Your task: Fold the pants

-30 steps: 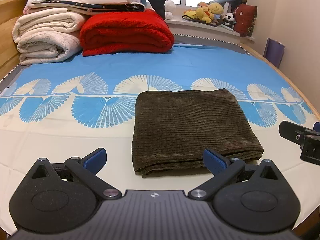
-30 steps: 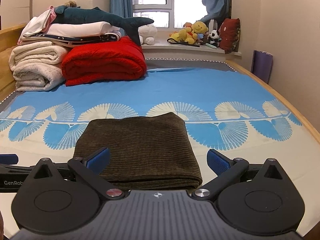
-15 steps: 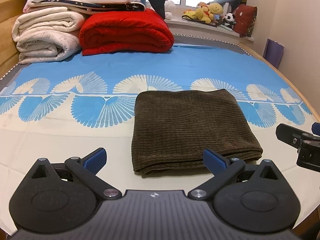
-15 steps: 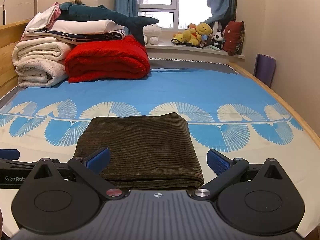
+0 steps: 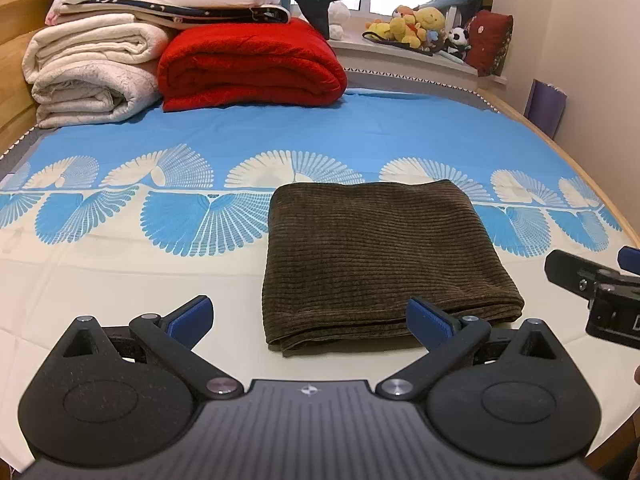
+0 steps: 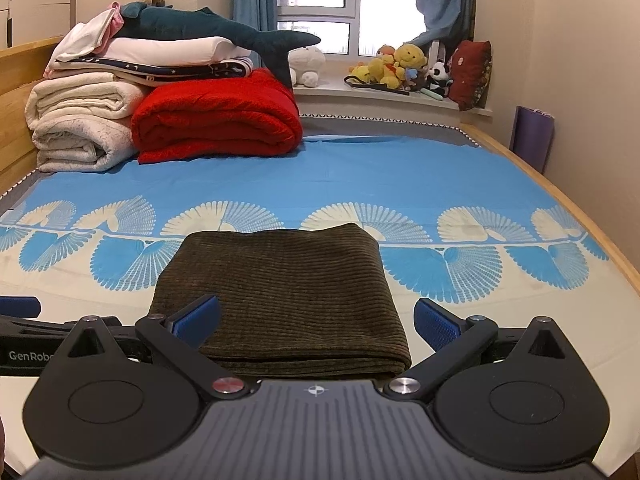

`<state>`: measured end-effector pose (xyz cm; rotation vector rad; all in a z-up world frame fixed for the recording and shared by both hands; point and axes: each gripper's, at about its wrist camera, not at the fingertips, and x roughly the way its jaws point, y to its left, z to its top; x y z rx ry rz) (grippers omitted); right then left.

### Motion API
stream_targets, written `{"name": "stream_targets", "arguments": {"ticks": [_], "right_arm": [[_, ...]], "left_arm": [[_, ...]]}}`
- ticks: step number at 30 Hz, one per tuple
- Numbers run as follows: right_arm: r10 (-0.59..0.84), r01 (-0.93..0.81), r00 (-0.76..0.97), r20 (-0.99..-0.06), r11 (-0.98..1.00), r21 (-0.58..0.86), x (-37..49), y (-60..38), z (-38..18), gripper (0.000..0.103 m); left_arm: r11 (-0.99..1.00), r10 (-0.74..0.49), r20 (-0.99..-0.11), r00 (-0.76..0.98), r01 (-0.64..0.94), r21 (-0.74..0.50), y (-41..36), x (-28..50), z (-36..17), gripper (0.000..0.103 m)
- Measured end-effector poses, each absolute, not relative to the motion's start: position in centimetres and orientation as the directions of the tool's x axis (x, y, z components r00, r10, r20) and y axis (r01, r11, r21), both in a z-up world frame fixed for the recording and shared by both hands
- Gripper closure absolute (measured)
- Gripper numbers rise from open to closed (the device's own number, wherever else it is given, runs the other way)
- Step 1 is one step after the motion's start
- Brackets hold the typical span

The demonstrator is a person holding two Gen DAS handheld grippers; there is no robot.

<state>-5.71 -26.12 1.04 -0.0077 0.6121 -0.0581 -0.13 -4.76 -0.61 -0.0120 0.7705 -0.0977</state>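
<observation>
The dark brown corduroy pants (image 5: pixel 380 256) lie folded into a neat rectangle on the bed sheet (image 5: pixel 120 280); the right wrist view shows them (image 6: pixel 280 292) just beyond my fingers. My left gripper (image 5: pixel 310 318) hovers open near the fold's front edge, touching nothing. My right gripper (image 6: pixel 316 320) is open too, held above the near edge of the pants with nothing between its pads. The right gripper (image 5: pixel 596 284) shows at the right border of the left wrist view, and the left one (image 6: pixel 24 332) at the left border of the right wrist view.
Folded white blankets (image 5: pixel 88 72) and a red blanket (image 5: pixel 248 64) are stacked at the head of the bed, with a plush shark (image 6: pixel 216 36) on top. Stuffed toys (image 6: pixel 400 68) line the windowsill. A wooden bed rail (image 5: pixel 560 152) runs along the right.
Both grippers have lifted and drawn back slightly from the folded pants. The pants have not moved.
</observation>
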Motion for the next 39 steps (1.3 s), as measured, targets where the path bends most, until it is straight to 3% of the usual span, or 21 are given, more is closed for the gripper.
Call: {"name": "stream_targets", "arguments": {"ticks": [39], "right_arm": [[-0.050, 0.052, 0.818, -0.574, 0.999, -0.014, -5.43, -26.24, 1.13, 0.001]], "left_arm": [[0.994, -0.097, -0.703, 0.705, 0.108, -0.029, -5.24, -0.02, -0.87, 0.000]]}}
